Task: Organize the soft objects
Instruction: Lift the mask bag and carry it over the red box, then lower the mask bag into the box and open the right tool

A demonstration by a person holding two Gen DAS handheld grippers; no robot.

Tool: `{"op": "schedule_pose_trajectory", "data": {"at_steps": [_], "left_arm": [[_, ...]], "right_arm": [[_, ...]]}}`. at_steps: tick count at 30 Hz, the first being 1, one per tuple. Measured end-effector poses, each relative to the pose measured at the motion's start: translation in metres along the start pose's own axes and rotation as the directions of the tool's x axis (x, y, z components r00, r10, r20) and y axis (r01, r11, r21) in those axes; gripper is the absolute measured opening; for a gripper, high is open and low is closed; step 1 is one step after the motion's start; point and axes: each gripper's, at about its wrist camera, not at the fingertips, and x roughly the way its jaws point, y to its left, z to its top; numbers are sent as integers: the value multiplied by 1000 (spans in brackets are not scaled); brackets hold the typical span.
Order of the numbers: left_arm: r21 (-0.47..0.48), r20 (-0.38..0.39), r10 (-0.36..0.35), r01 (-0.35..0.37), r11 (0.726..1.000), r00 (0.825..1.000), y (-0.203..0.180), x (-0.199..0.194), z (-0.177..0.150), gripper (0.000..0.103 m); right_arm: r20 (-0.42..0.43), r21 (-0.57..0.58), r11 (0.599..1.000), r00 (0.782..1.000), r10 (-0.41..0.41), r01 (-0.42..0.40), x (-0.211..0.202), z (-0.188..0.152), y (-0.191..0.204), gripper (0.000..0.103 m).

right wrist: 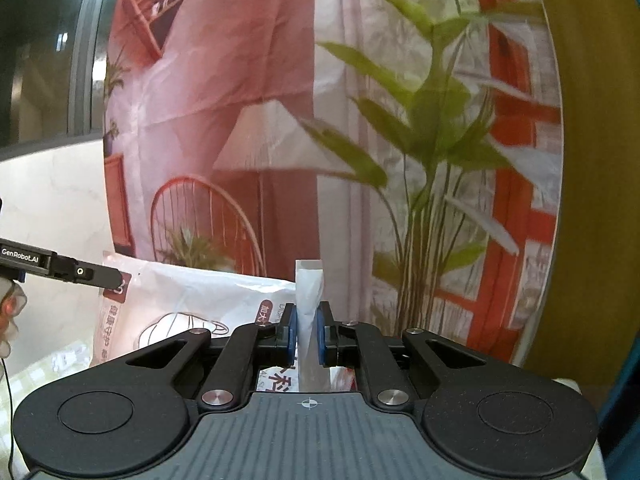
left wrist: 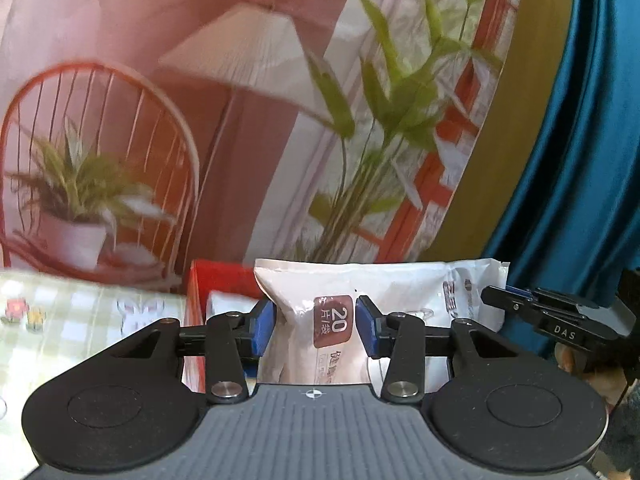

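A soft white plastic pack [left wrist: 380, 292] with a brown "20" label is held up between both grippers. My left gripper [left wrist: 316, 326] is shut on its left end, blue pads pressing the puffy side. My right gripper [right wrist: 307, 334] is shut on the flat sealed edge of the same pack [right wrist: 192, 304], which stands up between the pads. The right gripper's finger shows at the right in the left wrist view [left wrist: 536, 316]; the left gripper's finger shows at the left in the right wrist view [right wrist: 72, 270]. A red box [left wrist: 216, 280] with white contents sits behind and below the pack.
A printed backdrop [left wrist: 240, 120] with a lamp, chair and plants hangs close behind. A blue curtain [left wrist: 580, 160] is at the right. A checked tablecloth [left wrist: 80, 312] covers the table at lower left. A white wall [right wrist: 52, 208] is at the left.
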Motion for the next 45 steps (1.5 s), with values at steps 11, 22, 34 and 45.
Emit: {"op": "schedule_pose_trajectory", "data": {"at_steps": [11,22,34,45], "left_arm": [[-23,-141,20,-24,999,990,11,22,-29,34],[-25,-248,60,-68,997,967,12,49,-37,31],[-3,-236,97,-101,995,967,7,48,-32,31],[42,-172,193,-189,981,966,-4,36,-20,80]], "right_arm": [[-176,35,999,984,14,-8,5,-47,1,9],[-311,41,998,950,-34,50,42,-62,6,9],[-331,1,995,939,-90,96,49,-57,7,9],[-311,-43,984,934,-176,171,50,-54,13,27]]}}
